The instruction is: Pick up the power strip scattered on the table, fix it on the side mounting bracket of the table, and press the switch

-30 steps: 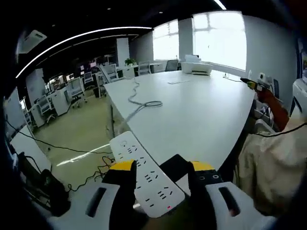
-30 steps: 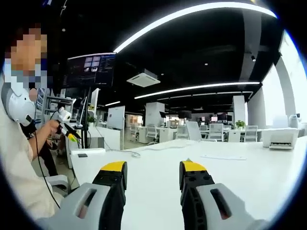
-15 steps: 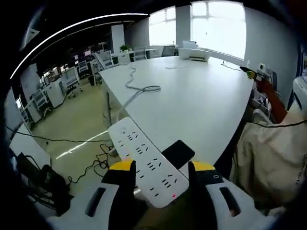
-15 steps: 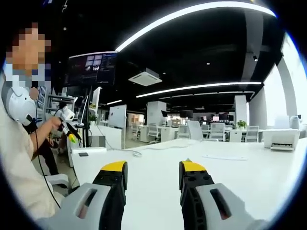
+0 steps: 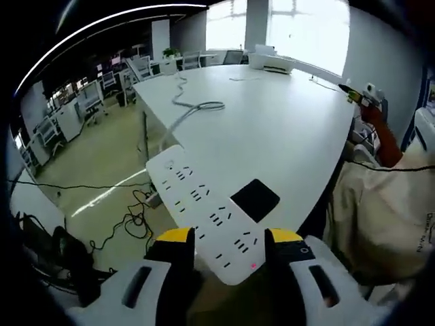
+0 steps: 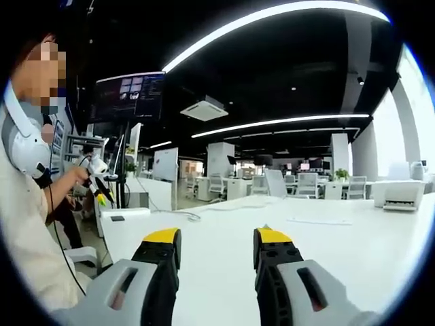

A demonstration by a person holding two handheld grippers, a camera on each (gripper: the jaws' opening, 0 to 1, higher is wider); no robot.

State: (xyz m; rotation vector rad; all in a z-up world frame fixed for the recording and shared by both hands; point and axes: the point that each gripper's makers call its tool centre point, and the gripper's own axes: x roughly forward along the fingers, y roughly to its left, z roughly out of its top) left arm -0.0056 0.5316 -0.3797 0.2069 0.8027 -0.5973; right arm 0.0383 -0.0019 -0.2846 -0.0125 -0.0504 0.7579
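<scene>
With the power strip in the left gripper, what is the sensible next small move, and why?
Probably carry the power strip on toward the table's edge, where a side bracket would sit. The left gripper is shut on its switch end, a red light showing there, and it juts past the table. The right gripper is open over the tabletop.

I see strong daylight from the windows [image 5: 309, 30] blowing out to white, with glare across the bench [image 5: 272, 129]. Ceiling light strips [image 6: 272, 17] glow against a dark ceiling. Fisheye bending curves everything near the edges; focus is fairly sharp.
</scene>
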